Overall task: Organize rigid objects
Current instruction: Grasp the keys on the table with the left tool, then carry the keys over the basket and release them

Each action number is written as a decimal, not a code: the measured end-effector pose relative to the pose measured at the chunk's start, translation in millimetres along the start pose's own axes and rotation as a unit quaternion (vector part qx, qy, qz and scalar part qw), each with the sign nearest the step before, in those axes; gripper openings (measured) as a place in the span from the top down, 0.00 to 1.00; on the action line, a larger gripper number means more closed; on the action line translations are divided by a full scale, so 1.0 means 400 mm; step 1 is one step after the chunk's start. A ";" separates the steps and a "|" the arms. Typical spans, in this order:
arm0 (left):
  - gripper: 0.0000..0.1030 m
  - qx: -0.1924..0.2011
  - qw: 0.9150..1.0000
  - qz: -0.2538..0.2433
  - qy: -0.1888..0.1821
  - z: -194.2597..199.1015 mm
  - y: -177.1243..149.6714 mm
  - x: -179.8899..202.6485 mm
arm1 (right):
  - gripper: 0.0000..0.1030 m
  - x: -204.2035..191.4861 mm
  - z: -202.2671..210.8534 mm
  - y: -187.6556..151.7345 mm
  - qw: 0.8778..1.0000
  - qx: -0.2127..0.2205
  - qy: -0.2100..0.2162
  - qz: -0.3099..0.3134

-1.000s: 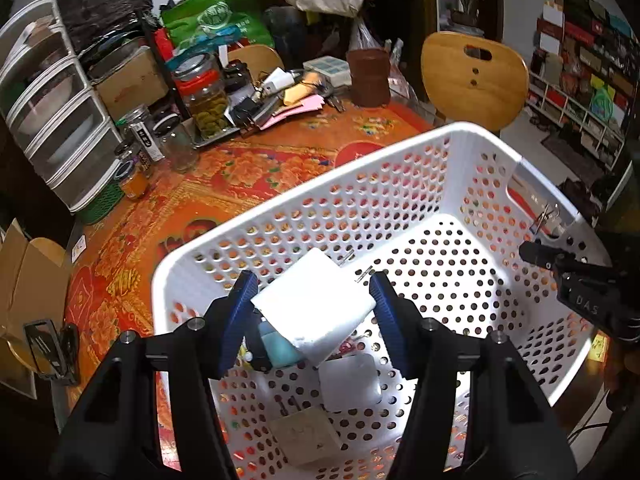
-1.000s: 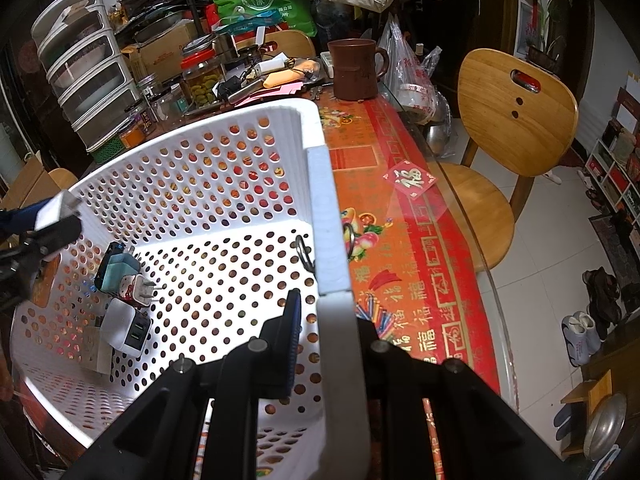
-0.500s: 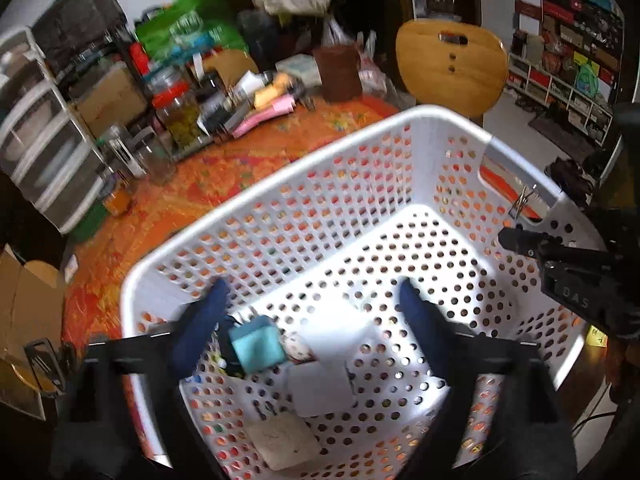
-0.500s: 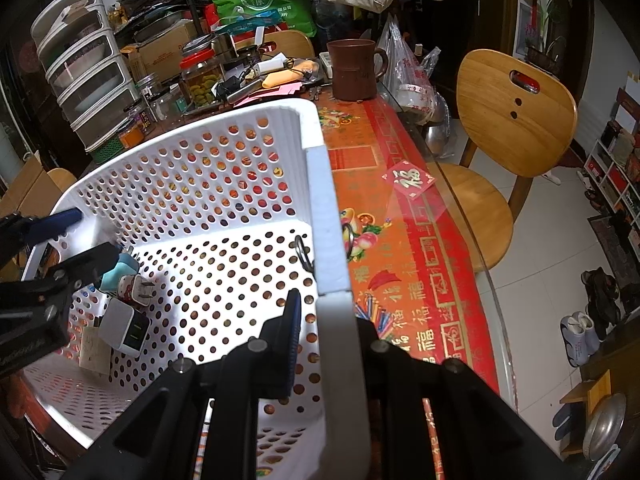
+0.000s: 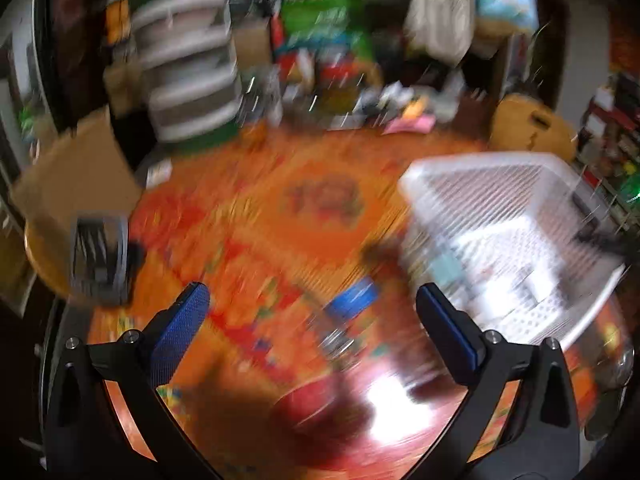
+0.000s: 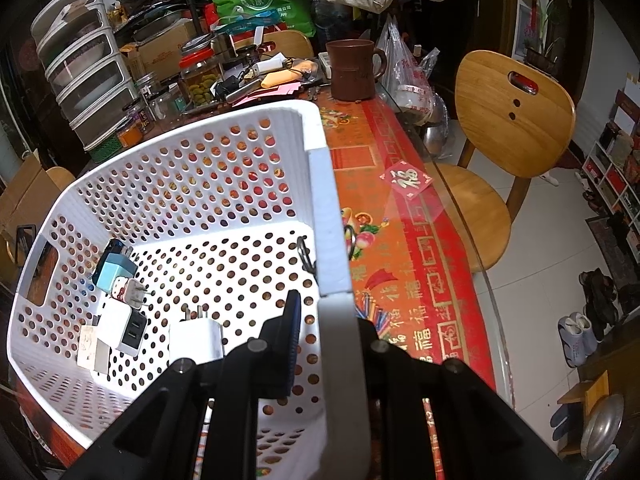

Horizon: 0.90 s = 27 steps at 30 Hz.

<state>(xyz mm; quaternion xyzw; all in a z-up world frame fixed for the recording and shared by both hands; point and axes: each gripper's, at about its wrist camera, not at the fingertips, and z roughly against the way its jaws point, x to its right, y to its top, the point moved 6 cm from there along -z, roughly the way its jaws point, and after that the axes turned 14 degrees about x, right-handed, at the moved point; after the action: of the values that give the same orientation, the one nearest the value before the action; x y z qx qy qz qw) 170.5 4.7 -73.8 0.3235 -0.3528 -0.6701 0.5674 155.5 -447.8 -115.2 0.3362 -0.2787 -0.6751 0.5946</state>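
The white perforated basket (image 6: 192,168) stands on the orange tablecloth and also shows, blurred, at the right of the left wrist view (image 5: 512,216). My right gripper (image 6: 328,320) is shut on the basket's near rim. Inside lie several chargers: a white plug adapter (image 6: 196,338), a white USB block (image 6: 120,326), a teal one (image 6: 116,272) and a small patterned one (image 6: 130,290). My left gripper (image 5: 312,308) is open and empty above the table, left of the basket. A blurred blue object (image 5: 352,298) lies between its fingers on the cloth.
A dark phone-like object (image 5: 98,252) lies at the table's left edge. Jars, a brown mug (image 6: 354,70), drawers (image 6: 88,80) and clutter fill the far side. A wooden chair (image 6: 508,120) stands at the right. A red round object (image 5: 316,404) is near the left gripper.
My left gripper let go of the white adapter into the basket, opened wide and swung out to the left over the table. The right gripper has kept its hold on the rim.
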 end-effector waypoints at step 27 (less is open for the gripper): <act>0.98 -0.056 0.997 0.003 -0.047 -0.137 -0.172 0.048 | 0.85 0.000 0.001 -0.002 1.000 -0.002 -0.003 0.003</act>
<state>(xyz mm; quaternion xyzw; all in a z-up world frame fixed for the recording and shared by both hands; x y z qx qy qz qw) 177.0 -12.7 -161.8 0.2581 -0.3416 -0.7017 0.5694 154.7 -447.9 -115.5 0.3319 -0.2799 -0.6754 0.5961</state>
